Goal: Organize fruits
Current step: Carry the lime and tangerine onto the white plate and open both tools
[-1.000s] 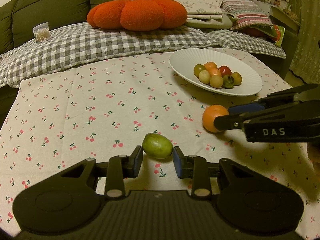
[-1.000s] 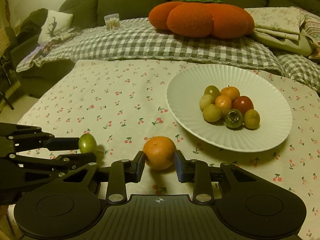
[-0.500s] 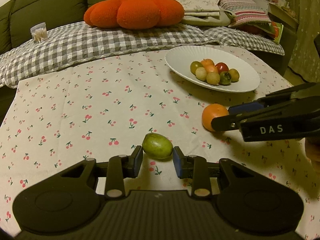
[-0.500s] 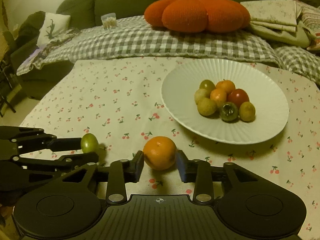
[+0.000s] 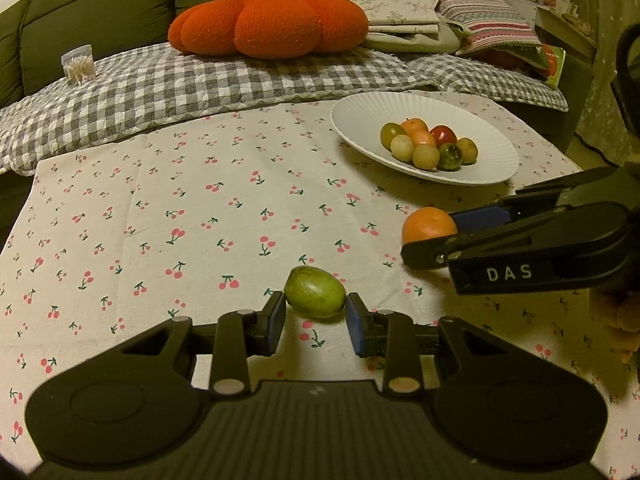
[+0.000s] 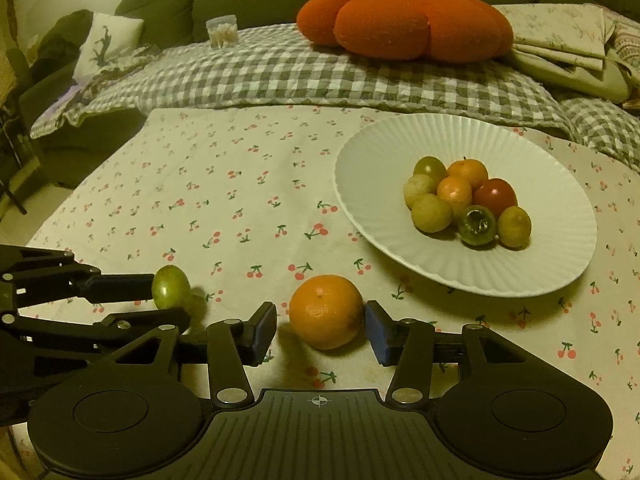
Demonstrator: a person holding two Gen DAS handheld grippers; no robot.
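A green fruit (image 5: 315, 297) sits between the fingertips of my left gripper (image 5: 316, 316), whose pads touch its sides; it looks held just above the cherry-print cloth. It also shows in the right wrist view (image 6: 171, 287). An orange (image 6: 326, 311) lies on the cloth between the pads of my right gripper (image 6: 320, 326); the right pad touches it and a gap stays at the left pad. The orange also shows in the left wrist view (image 5: 429, 225). A white ribbed plate (image 6: 560, 216) with several small fruits stands at the back right.
The cherry-print cloth (image 5: 180, 208) covers the table. Behind it lies a grey checked blanket (image 5: 200, 80) on a green sofa with an orange pumpkin cushion (image 5: 268, 24), folded linens (image 5: 404, 16) and a toothpick jar (image 5: 79, 65). The two grippers are close together side by side.
My left gripper has closed in on the green fruit and lifted slightly. My right gripper has opened wider around the orange, which stays on the cloth.
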